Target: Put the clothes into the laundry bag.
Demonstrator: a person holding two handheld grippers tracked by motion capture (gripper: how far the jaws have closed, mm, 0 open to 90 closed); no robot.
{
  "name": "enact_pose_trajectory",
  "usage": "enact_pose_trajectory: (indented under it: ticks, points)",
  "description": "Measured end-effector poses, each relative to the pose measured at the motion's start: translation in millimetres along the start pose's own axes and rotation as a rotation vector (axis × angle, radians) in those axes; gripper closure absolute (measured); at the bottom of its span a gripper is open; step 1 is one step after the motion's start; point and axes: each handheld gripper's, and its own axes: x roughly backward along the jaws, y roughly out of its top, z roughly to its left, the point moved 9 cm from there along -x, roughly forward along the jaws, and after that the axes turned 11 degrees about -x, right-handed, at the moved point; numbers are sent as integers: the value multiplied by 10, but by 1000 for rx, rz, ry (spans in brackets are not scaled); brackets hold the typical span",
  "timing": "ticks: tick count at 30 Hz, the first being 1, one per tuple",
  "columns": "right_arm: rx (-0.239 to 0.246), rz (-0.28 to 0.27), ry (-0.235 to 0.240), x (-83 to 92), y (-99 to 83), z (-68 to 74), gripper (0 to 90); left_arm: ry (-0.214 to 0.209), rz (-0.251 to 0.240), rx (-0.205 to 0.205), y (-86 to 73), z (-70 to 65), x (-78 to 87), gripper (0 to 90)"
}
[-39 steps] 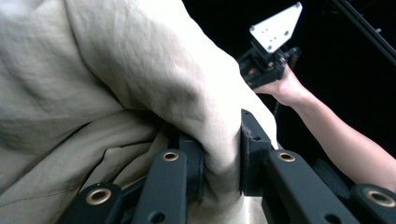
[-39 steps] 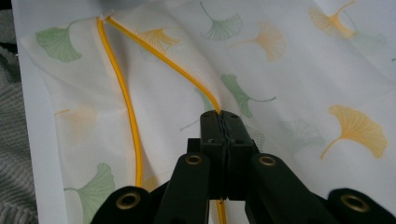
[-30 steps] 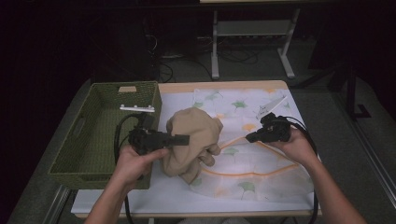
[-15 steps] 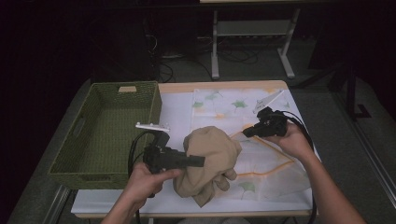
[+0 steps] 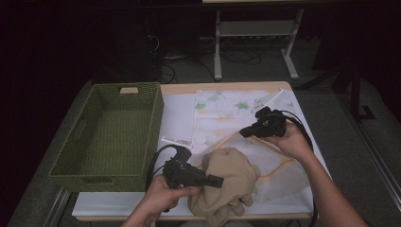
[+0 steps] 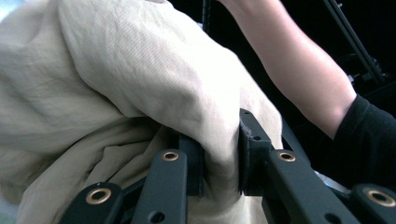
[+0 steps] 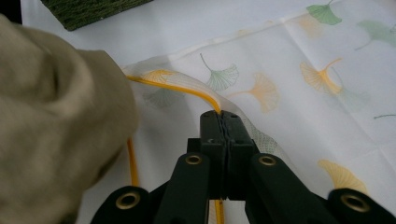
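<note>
Beige cloth (image 6: 140,93) pinched between left gripper (image 6: 219,158) jaws

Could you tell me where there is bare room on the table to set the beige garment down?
Free: the white strip between the green basket and the leaf-print mesh bag, apart from one small packet; the basket's inside also looks bare. Crowded: near the front edge, where the beige garment covers the bag.
</note>
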Motion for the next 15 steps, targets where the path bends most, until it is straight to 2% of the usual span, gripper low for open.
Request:
enact_pose_trajectory:
  ticks: [4,7,13,15]
  points:
    - [7,-3,10,-10,-4,27,883,-1,30,5,16,90,-198,754]
    - [16,-1,15,-11,-5,56,883,-5,25,2,81,138,-315,754]
    - [26,-15,34,51,2,123,883,49,36,26,197,376,-476,752]
    - [32,-17,39,77,-5,149,883,70,14,40,259,470,-474,750]
